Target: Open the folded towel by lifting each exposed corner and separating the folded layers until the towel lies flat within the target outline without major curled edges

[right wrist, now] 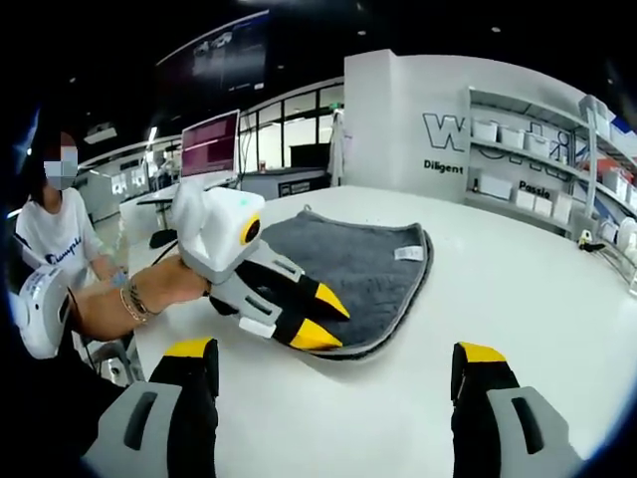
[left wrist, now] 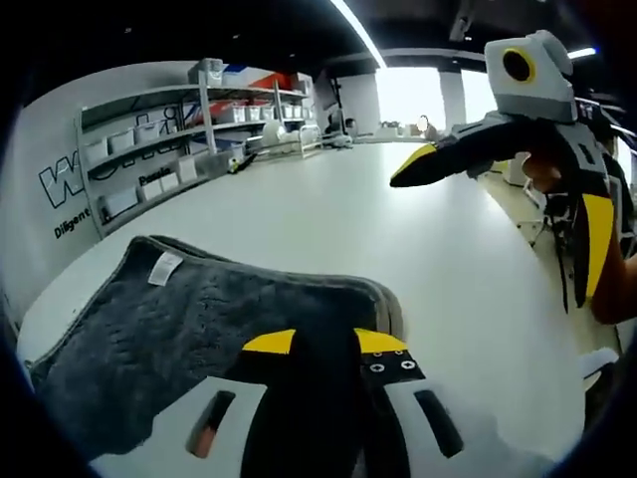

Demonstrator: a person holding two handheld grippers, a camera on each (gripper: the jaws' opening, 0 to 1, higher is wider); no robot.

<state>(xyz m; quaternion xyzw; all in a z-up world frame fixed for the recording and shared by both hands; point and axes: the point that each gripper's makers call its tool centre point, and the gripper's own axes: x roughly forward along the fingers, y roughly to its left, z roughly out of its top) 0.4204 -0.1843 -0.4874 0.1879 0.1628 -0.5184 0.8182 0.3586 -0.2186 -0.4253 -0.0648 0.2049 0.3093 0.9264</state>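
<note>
L gripper (right wrist: 323,317) tips at towel (right wrist: 368,264) edge; R gripper (right wrist: 338,373) open, apart.

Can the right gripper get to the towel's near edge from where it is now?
Probably yes. The right gripper hangs open above bare table, with nothing between it and the grey towel. The left gripper already sits at that near corner, so it would need to pick a spot beside it.

My left gripper (left wrist: 324,344) over grey towel (left wrist: 169,334) edge, jaws near-closed; right gripper (left wrist: 468,159) hovers above white table (left wrist: 398,239).
</note>
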